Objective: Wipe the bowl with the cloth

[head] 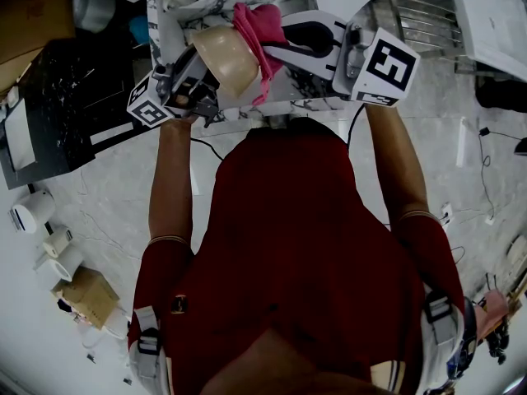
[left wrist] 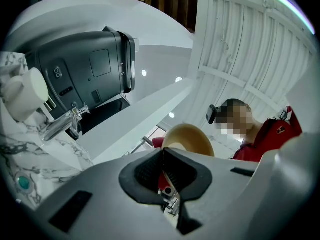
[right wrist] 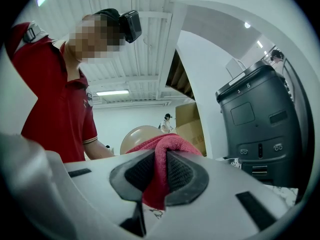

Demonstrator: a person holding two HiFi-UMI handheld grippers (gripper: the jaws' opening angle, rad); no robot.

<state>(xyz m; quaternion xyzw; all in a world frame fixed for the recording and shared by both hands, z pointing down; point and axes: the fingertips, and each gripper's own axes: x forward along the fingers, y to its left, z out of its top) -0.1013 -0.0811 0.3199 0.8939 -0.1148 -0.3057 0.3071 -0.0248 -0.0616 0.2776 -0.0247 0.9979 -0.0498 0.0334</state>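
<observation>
A tan bowl [head: 227, 56] is held up on edge above the marble counter, and my left gripper [head: 198, 85] is shut on its rim. In the left gripper view the bowl [left wrist: 189, 139] rises just past the pinched pads. My right gripper [head: 284, 44] is shut on a pink cloth [head: 257, 33], which is bunched against the bowl's right side. The right gripper view shows the cloth [right wrist: 162, 159] clamped between the black pads, with the bowl [right wrist: 137, 136] rounded behind it.
A dark coffee machine [left wrist: 85, 71] stands on the marble counter [head: 247, 105], with a white cup [left wrist: 27, 91] and a metal spout [left wrist: 62, 124] beside it. The machine [right wrist: 257, 119] also stands right of the cloth. Cardboard box [head: 33, 19] and black panel lie left.
</observation>
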